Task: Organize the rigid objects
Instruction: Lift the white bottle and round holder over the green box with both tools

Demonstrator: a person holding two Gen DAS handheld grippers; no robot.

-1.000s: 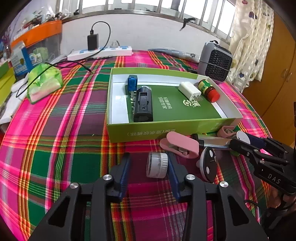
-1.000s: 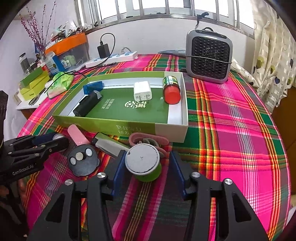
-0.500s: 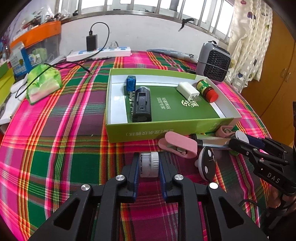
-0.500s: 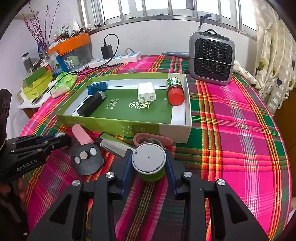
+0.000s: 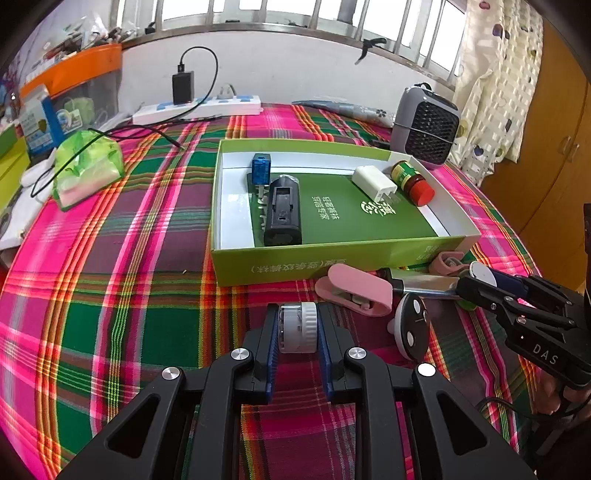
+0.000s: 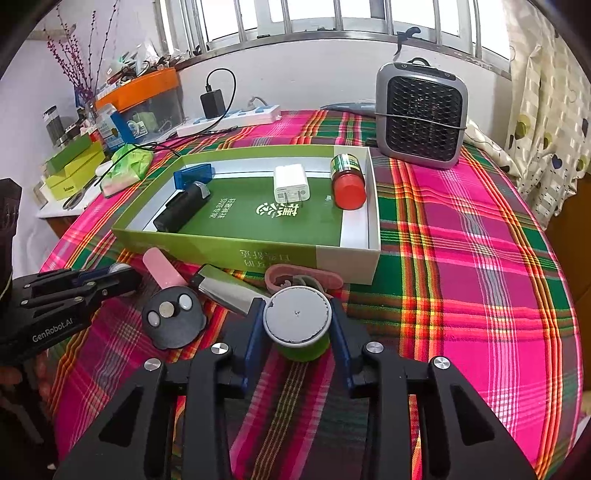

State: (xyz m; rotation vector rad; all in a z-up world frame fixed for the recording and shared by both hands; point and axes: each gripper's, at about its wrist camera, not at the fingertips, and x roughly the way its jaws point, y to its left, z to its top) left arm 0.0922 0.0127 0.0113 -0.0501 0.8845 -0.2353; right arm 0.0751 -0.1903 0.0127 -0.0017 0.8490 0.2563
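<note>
The left gripper (image 5: 297, 326) clamps a small white jar (image 5: 297, 326) lying on its side on the plaid cloth (image 5: 110, 295), just in front of the green box (image 5: 332, 254). The right gripper (image 6: 297, 325) squeezes a grey-lidded green tub (image 6: 297, 323) standing upright near the box's front wall. Between them lie a pink clip (image 5: 356, 290), a silver bar (image 6: 229, 290) and a black disc (image 6: 173, 322). Inside the box rest a black case (image 5: 282, 210), blue block (image 5: 261, 168), white charger (image 6: 290, 182) and red-capped bottle (image 6: 348, 181). Behind it stand a heater (image 6: 421, 114), a power strip (image 6: 229, 120) along the white wall, a barred window (image 6: 332, 18), and curtains (image 6: 546, 110) on the right.
</note>
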